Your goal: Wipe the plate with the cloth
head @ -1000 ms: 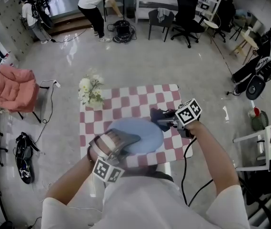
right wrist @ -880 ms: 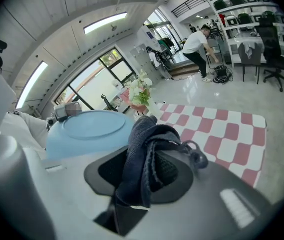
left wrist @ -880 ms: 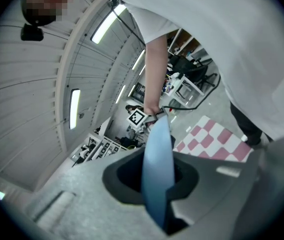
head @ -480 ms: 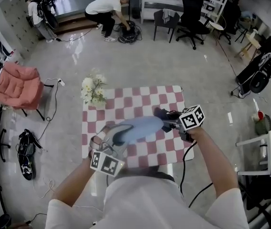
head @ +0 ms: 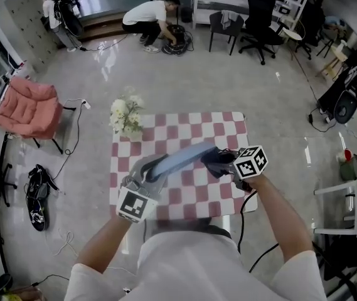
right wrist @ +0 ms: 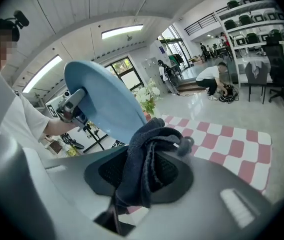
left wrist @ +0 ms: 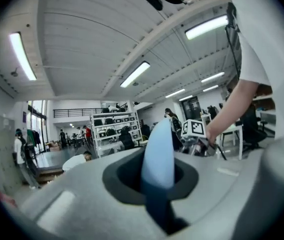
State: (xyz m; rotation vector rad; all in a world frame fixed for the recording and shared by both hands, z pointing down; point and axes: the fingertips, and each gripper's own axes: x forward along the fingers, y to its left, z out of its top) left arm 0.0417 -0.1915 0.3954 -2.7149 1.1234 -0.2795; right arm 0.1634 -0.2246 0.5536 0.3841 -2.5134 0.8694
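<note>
While hoisting the pale blue plate (head: 184,155) clear of the red-and-white checked bench (head: 184,127), brings the dark cloth (head: 213,157) up beside it
Grips the plate's lower rim with the left claw (head: 152,170), jaws clamped tight on the edge. Holds it tilted, slanting up toward the right in the head view and seen edge-on in the left gripper view. Pinches the bunched cloth in the right claw (head: 223,162), jaws closed on its folds, with loose loops spilling over the top. Keeps the cloth just beside the plate's raised end, above the middle of the bench; cannot tell whether touching. Shows a bunch of white flowers (head: 125,118) standing at the bench's far left corner, well apart from both claws
</note>
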